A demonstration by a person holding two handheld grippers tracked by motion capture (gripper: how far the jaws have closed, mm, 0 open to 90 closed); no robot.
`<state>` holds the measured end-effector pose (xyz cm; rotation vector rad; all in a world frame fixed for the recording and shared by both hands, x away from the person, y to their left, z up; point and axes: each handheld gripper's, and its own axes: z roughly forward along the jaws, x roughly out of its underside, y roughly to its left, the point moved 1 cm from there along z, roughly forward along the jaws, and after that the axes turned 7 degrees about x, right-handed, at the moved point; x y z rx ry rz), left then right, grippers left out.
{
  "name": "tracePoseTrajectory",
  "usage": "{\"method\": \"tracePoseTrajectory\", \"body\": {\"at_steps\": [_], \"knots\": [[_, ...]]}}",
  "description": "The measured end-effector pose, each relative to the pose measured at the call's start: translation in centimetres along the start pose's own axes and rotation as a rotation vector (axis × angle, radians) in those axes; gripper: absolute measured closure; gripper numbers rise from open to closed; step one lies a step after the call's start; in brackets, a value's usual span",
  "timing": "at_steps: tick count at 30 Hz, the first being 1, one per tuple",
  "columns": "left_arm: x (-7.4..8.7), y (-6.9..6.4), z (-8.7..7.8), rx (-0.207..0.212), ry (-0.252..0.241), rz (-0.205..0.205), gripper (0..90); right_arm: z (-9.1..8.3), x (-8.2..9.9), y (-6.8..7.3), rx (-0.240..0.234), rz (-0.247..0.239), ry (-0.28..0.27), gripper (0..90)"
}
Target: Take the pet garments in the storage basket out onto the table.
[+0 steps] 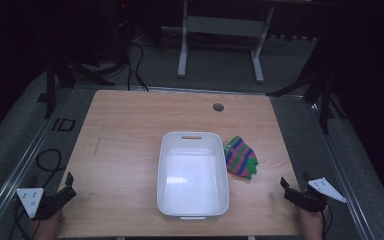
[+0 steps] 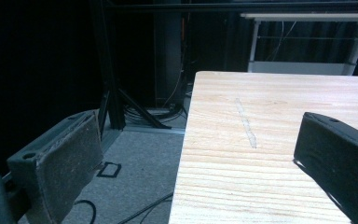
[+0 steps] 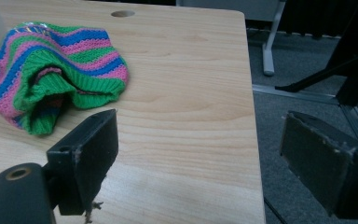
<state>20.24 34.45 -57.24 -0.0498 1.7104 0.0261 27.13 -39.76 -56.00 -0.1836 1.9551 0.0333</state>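
One white plastic bin (image 1: 193, 175), rectangular with rounded corners and a slot handle at its far end, sits on the wooden table (image 1: 125, 150) toward the near edge, about midway between the left and right edges. It holds nothing. One knitted hat (image 1: 240, 156), striped in green, blue and pink with a green ribbed cuff, lies crumpled just beside the bin's right wall, between it and the table's right edge.

Two claws are held, one at each near corner. The left claw (image 1: 66, 184) hangs at the near left corner with its jaws spread wide, one over the floor and one over the table, nothing between them. The right claw (image 1: 286, 188) sits at the near right corner, jaws likewise spread and empty, the hat lying ahead of its left jaw.

A round cable hole (image 1: 218, 107) marks the far edge. A faint pale streak (image 2: 245, 123) runs along the woodgrain near the left edge.
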Motion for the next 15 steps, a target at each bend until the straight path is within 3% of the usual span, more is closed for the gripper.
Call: {"method": "tracePoseTrajectory", "body": {"at_steps": [8,15], "knots": [[0.00,0.02,-0.01,0.003,0.000,-0.001,1.3,0.19,-0.06,-0.35,0.019,0.026,0.009,11.6],[0.00,0.00,0.00,0.001,-0.001,0.000,1.3,0.22,-0.08,-0.27,0.022,0.014,0.014,12.4]]}}
